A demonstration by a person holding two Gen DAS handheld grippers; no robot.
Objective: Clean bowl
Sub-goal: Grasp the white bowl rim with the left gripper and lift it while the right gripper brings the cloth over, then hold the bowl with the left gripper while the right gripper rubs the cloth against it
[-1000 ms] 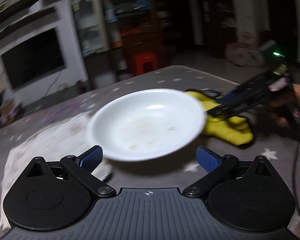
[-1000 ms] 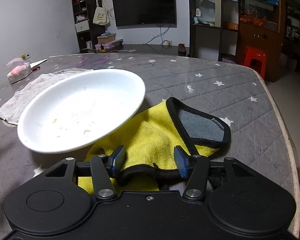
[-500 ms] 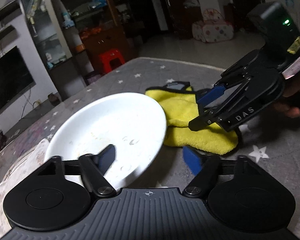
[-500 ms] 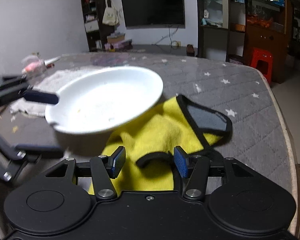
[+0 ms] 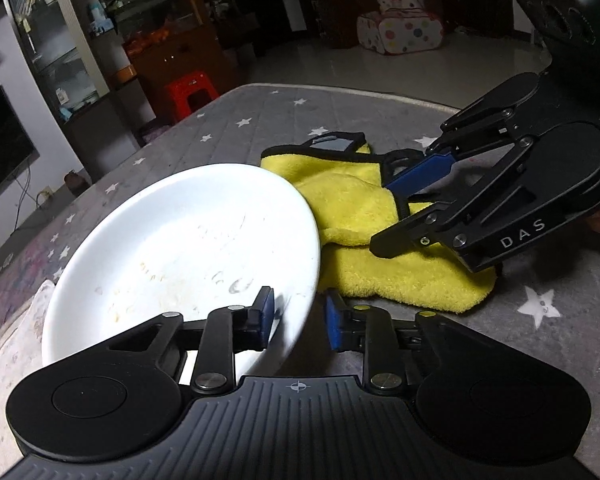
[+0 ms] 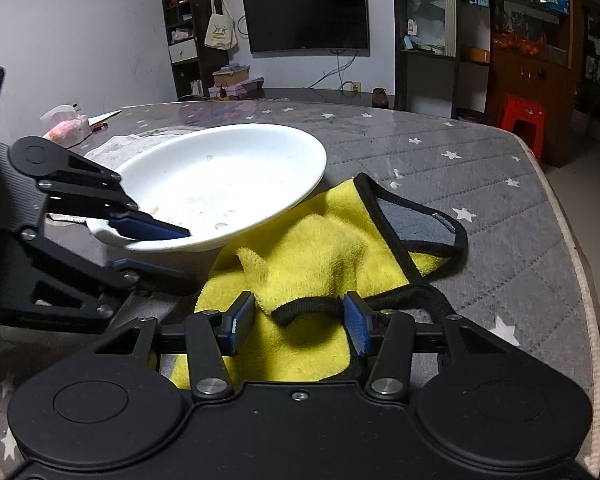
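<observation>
Grey quilted cloth with white stars covers the table (image 6: 480, 184) under both tools. White and shallow, the bowl (image 5: 188, 248) sits tilted just ahead of the left gripper (image 5: 298, 318), whose blue pads straddle its near rim, one inside, one beneath; whether they press the rim I cannot tell. Specks of food residue dot its inside. Directly ahead of the right gripper (image 6: 298, 322) lies the yellow cloth (image 6: 312, 256), black-edged, its far-left part tucked under the bowl's rim. That gripper's fingers stand apart over the cloth, a black loop (image 6: 312, 308) lying between them, nothing clamped.
</observation>
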